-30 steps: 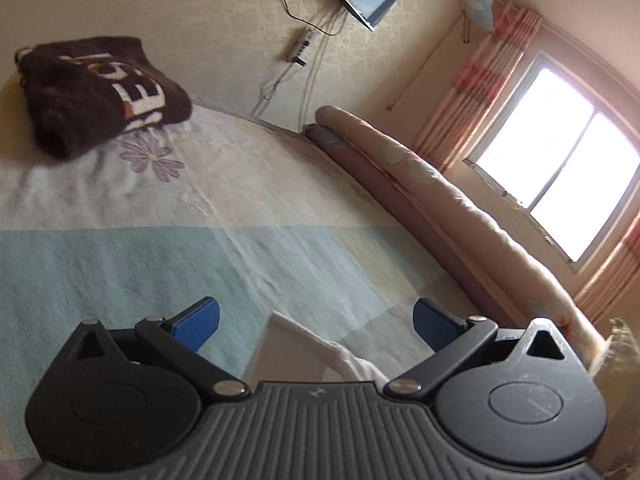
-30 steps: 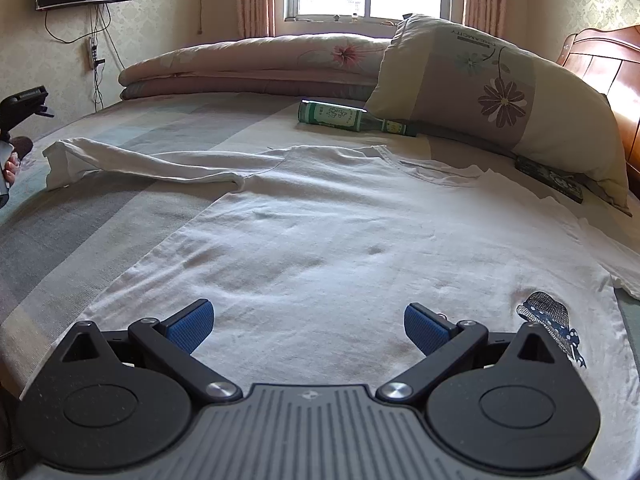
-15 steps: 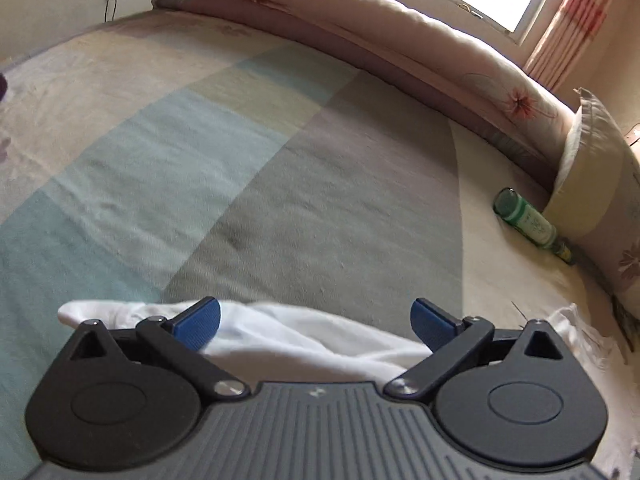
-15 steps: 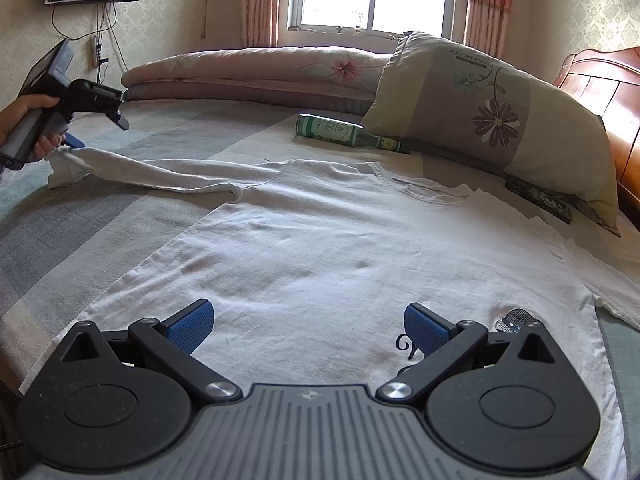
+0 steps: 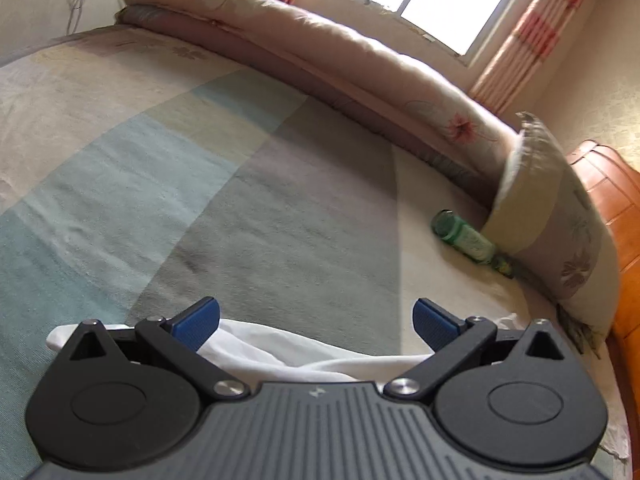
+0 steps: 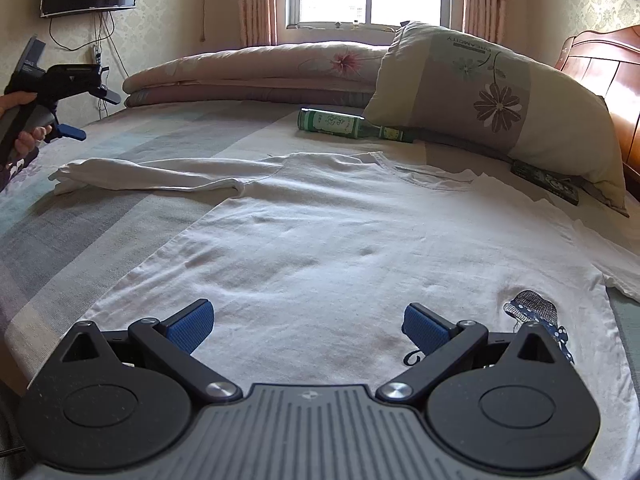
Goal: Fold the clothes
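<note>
Hovering at far left, just above the cuff of the long sleeve (image 6: 132, 174): left gripper (image 6: 86, 114), jaws spread, grasping nothing. Lying spread flat across the bed (image 6: 100, 208), front up, sleeve stretched sideways: white shirt (image 6: 320, 248), showing no fold so far, so seemingly leaving all the folding. Poising over the hem: right gripper (image 6: 306, 326), likewise parted and empty. Lying capped by the pillow (image 6: 492, 100): green bottle (image 6: 340, 123), contents impossible to tell.

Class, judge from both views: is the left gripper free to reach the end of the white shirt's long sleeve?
Probably yes. The left gripper is open above the sleeve end, with nothing between them; the bottle lies well away.
</note>
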